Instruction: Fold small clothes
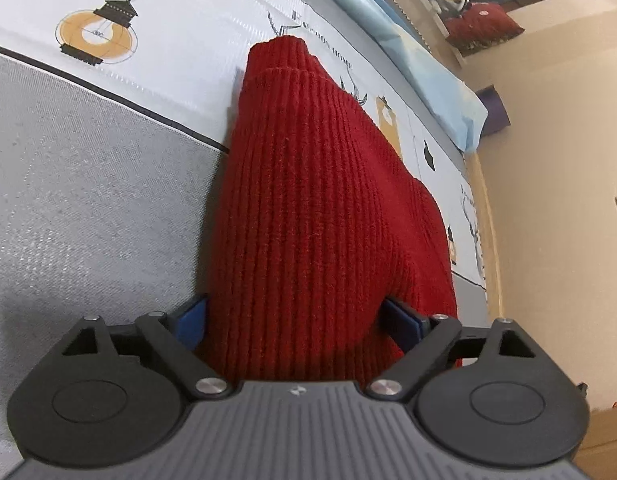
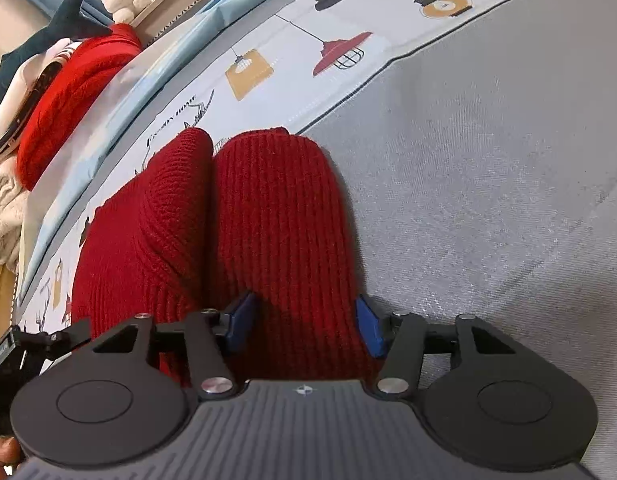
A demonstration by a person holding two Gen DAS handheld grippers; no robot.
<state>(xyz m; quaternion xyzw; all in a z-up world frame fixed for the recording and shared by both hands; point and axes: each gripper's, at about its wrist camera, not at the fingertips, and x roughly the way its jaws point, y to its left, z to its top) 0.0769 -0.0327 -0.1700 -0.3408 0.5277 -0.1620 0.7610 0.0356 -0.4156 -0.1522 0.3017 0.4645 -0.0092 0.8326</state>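
Left wrist view: red ribbed knit garment (image 1: 308, 208) fills the centre and runs from the claw toward 12 o'clock, where a ribbed cuff or hem ends over the printed sheet (image 1: 196, 24). Grey mattress cover (image 1: 76, 200) lies at 9 o'clock. Left gripper (image 1: 298, 318) has its blue pads (image 1: 194, 318) spread, with a thick bundle of knit bulging between them; whether they bite or merely bracket it, I cannot tell. A blue bolster (image 1: 428, 68) sits at 1 o'clock.

Right wrist view: same garment (image 2: 276, 220), two rounded lobes side by side, the right lobe passing between the right gripper (image 2: 306, 322) pads. Jaws are wide, with cloth touching both pads (image 2: 370, 326); a firm pinch is not confirmed. A second red knit (image 2: 76, 96) lies on a pile at 10 o'clock, well apart.

Handling judgement: soft, thick, light, stretchy; it sags and bunches rather than holding a crease. Not slippery or fragile. Best taken at hem or cuff edges, a thin layer at a time, not mid-bulk.
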